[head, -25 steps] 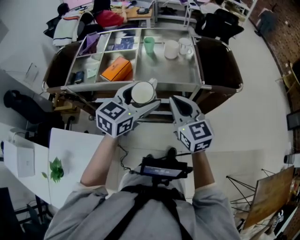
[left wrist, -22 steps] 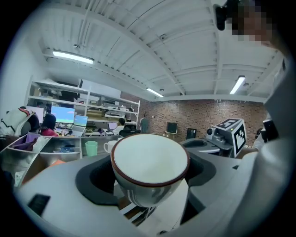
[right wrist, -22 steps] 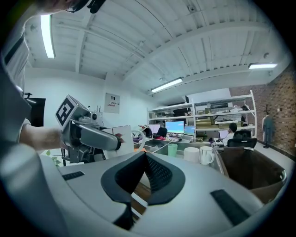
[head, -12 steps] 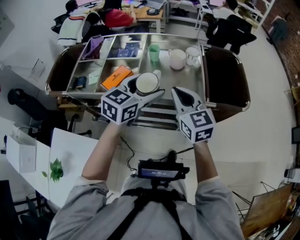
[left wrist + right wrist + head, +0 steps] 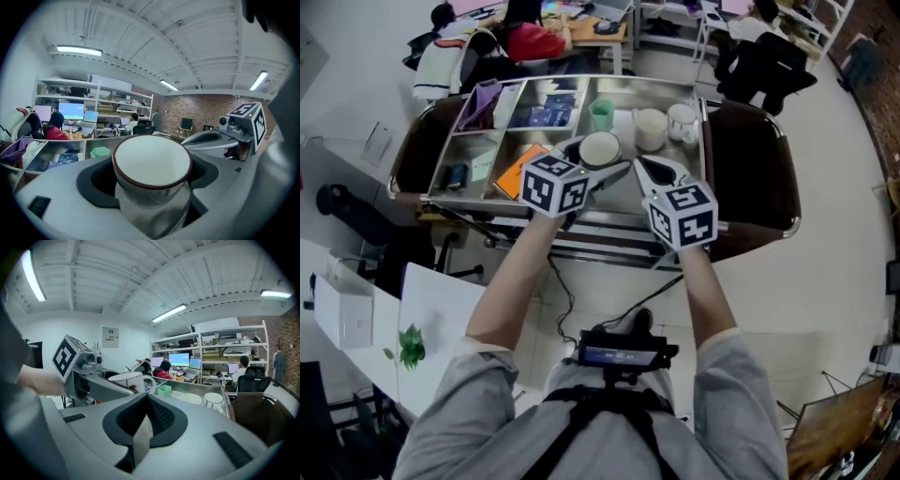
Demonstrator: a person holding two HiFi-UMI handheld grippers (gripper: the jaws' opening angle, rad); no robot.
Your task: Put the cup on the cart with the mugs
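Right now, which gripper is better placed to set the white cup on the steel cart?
Left. The left gripper is shut on the white dark-rimmed cup, near the mugs on the steel cart; the right gripper is shut and empty.

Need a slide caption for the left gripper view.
Left gripper holding the white cup upright, cart with a green cup ahead.

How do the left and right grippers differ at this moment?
Jaws: the left gripper's stand wide apart, while the right gripper's are closed together. Load: the left gripper holds a white cup upright between its jaws, while the right gripper holds nothing. Both carry a marker cube and point toward the cart.
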